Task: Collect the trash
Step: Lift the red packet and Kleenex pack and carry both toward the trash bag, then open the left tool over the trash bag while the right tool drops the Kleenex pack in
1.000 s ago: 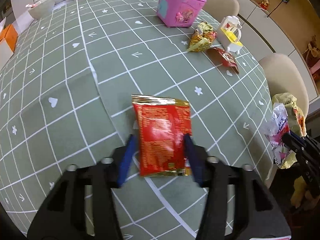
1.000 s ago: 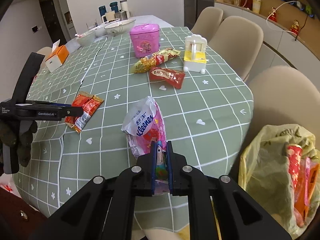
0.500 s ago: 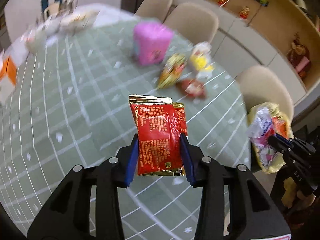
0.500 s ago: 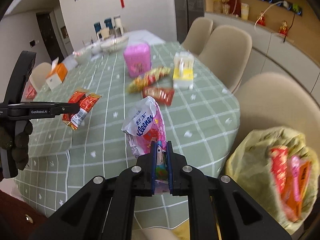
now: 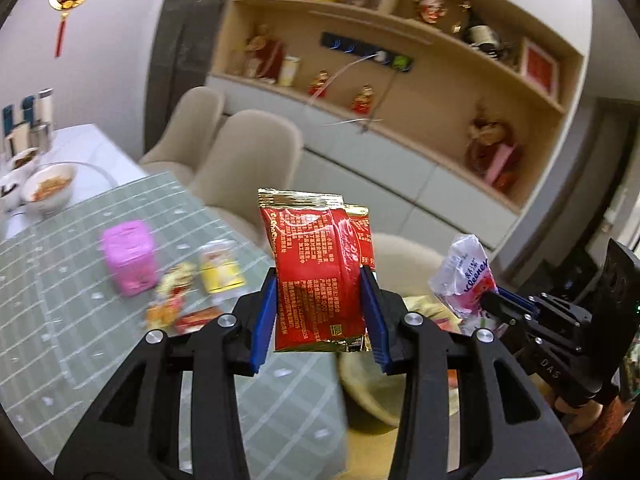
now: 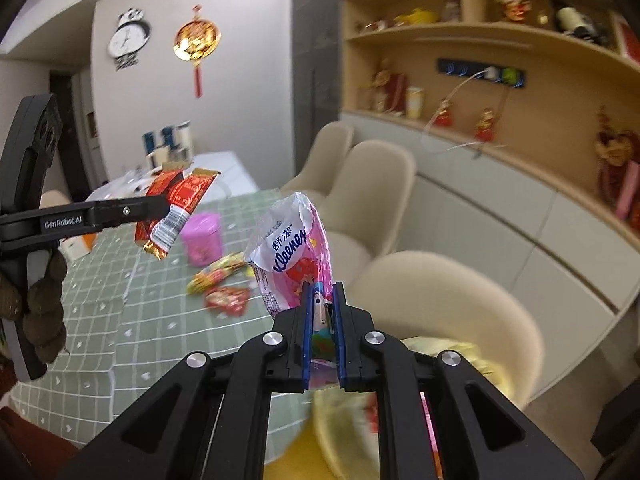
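The green checked table (image 5: pixel 60 320) lies below both grippers. The left gripper (image 5: pixel 320 316) clamps a red snack packet (image 5: pixel 320 272) in the air; the right gripper (image 6: pixel 322 340) pinches a pink Kleenex tissue pack (image 6: pixel 292 252) above the yellow trash bag (image 6: pixel 460 360).

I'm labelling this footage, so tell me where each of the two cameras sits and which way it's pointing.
Left wrist: rides the left gripper, looking along its jaws at the red snack packet they clamp, table and shelves behind; the right gripper shows at right.
Right wrist: rides the right gripper, looking at its clamped Kleenex pack; the left gripper and gloved hand show at left.
Shared: both packets, pink box, yellow bag.
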Demonstrator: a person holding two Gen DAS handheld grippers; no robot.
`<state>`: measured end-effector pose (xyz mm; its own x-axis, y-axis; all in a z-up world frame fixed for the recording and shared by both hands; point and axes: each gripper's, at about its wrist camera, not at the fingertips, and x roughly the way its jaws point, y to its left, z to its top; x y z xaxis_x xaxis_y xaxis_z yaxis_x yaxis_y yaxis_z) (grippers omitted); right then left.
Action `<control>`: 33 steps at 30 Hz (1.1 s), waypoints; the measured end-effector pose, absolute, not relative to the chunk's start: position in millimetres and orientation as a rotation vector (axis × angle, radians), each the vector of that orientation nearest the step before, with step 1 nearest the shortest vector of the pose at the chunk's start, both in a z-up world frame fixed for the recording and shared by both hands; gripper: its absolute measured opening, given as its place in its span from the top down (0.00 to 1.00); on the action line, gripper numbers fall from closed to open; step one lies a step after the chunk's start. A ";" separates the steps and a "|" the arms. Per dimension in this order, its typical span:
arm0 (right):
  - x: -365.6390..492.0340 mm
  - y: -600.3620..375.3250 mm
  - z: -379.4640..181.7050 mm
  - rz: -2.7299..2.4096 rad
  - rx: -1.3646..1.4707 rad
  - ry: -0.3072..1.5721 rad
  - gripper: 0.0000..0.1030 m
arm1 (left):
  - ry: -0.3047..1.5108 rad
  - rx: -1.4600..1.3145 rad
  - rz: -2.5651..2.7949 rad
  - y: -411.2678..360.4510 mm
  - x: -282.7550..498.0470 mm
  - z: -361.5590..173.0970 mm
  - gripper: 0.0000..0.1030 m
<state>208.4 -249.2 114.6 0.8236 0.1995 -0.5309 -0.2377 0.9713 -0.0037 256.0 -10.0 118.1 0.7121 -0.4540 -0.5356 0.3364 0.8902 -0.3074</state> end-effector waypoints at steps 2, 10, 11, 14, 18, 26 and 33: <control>202.6 -270.9 123.4 0.200 -0.077 0.533 0.90 | 0.632 -0.196 -0.491 -37.5 257.6 123.2 0.63; 183.7 -346.8 132.8 0.105 -0.048 0.508 0.90 | 0.628 -0.167 -0.593 -116.8 254.5 129.2 0.63; 182.9 -354.1 131.5 0.098 -0.040 0.509 0.90 | 0.636 -0.163 -0.606 -128.5 255.0 127.6 0.63; 180.6 -377.4 126.0 0.081 -0.015 0.516 0.90 | 0.659 -0.152 -0.628 -147.1 252.7 120.3 0.63; 175.7 -399.4 117.1 0.060 0.003 0.523 0.90 | 0.725 -0.169 -0.654 -169.4 255.7 98.8 0.63; 174.6 -434.2 89.1 0.047 0.080 0.562 0.90 | 0.940 -0.166 -0.691 -213.4 270.0 22.8 0.63; 179.2 -445.2 67.2 0.049 0.107 0.605 0.90 | 1.014 -0.127 -0.717 -242.9 278.7 -15.7 0.58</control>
